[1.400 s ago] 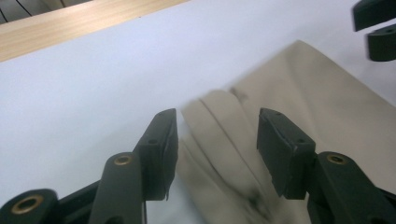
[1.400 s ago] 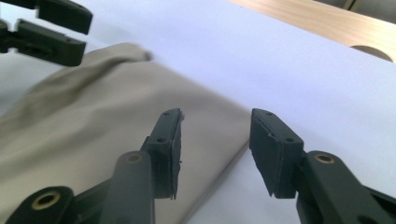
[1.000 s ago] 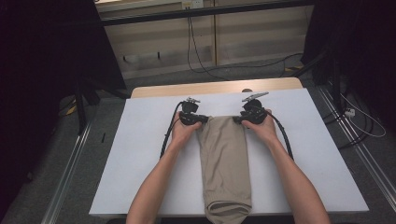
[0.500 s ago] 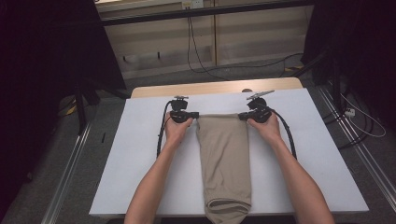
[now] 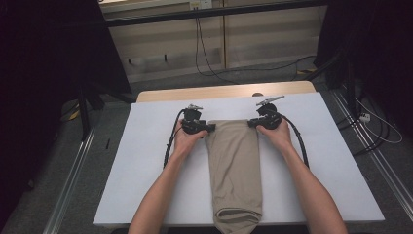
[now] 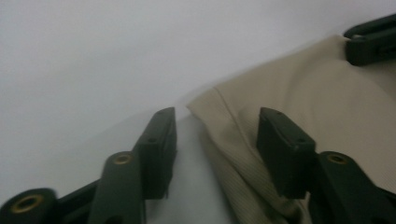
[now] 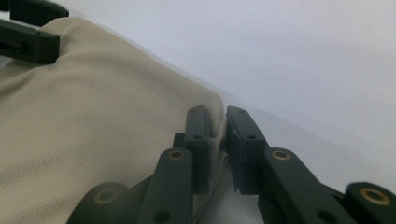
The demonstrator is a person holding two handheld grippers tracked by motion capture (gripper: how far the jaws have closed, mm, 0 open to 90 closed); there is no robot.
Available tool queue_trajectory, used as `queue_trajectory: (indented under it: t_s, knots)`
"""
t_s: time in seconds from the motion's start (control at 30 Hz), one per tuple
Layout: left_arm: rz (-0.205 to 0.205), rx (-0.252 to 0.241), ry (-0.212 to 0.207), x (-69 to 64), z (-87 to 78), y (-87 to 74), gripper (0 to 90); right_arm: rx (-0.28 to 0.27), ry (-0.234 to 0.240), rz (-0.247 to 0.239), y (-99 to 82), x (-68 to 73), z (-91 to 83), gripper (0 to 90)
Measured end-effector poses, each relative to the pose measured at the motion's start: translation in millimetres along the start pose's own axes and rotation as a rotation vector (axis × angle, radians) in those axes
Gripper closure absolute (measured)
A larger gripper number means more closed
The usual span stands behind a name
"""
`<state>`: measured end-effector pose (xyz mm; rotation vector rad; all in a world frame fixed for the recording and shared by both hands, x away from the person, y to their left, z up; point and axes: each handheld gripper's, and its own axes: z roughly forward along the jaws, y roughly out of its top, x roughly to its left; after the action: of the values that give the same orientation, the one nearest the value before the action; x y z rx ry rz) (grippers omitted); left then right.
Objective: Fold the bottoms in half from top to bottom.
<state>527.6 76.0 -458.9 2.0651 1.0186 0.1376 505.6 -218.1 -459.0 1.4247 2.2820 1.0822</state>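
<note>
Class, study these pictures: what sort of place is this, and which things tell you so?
Probably a lab or recording workspace: a white-covered table stands between metal floor rails, cables trail across the floor, and dark curtains hang at both sides.

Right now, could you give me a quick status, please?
Left tongs just opening, cloth corner loose between. Right tongs pinching beige cloth, just easing. Nothing in the way.

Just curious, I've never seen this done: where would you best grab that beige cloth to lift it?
Probably the two far corners of the cloth, each pinched from its outer side: the cloth lies flat and the edge there is thin. The right gripper already pinches one.
</note>
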Motion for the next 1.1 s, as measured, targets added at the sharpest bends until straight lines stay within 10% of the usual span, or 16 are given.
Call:
queue_trajectory:
  t_s: [0.17,0.33,0.7,1.1]
  knots:
    - [-0.029,0.029,-0.074,-4.4,1.5,-1.7,85.6,0.012,0.044,0.031,0.3,-0.2,-0.2,86.7]
    - [-0.105,-0.045,-0.065,0.8,-8.3,5.7,87.4,-0.043,0.057,0.061,9.5,-1.0,-12.2,87.6]
    - [-0.077,-0.206,0.031,-0.2,-47.9,68.8,87.5,-0.205,0.004,0.061,71.1,-1.6,-53.3,87.7]
    - [-0.087,-0.253,0.103,8.7,-52.7,119.1,86.4,-0.241,-0.053,0.046,129.1,-9.3,-63.7,86.1]
